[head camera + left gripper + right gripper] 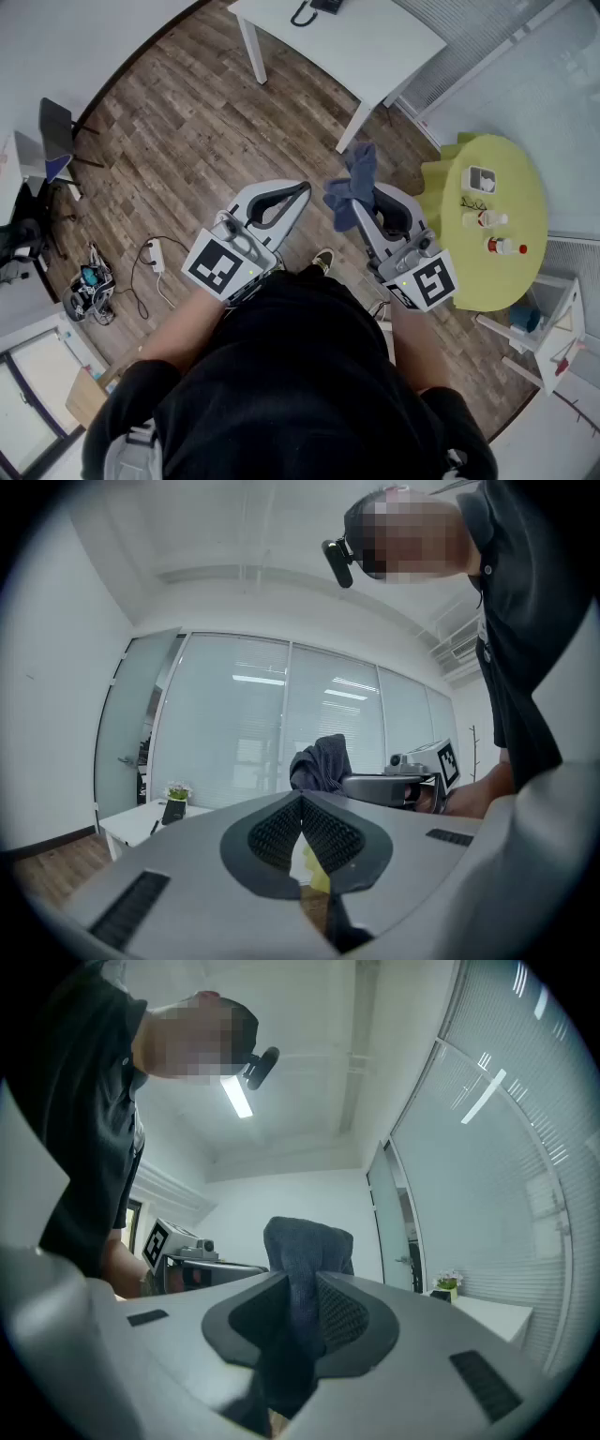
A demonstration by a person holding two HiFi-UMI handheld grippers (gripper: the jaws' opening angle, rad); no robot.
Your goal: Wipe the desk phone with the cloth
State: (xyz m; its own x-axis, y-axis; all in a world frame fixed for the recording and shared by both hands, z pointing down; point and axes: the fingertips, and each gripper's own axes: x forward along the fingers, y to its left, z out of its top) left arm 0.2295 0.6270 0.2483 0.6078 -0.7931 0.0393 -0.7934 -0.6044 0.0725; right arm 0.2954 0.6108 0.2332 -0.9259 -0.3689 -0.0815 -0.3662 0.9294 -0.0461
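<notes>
We get bright, even indoor light in the head view, only soft shadows on the wood floor [187, 122]. Both gripper views are heavy fisheye: black corners, bent lines at the edges. A ceiling lamp [236, 1097] glares in the right gripper view; the glass wall [281, 724] carries lamp reflections. The cloth [305, 1251] nearest the lens goes dark and soft.

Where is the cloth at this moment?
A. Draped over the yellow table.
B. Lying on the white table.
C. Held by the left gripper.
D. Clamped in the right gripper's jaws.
D: the cloth is pinched in the right gripper, whose jaws close on it, while the left gripper is shut on nothing.
</notes>
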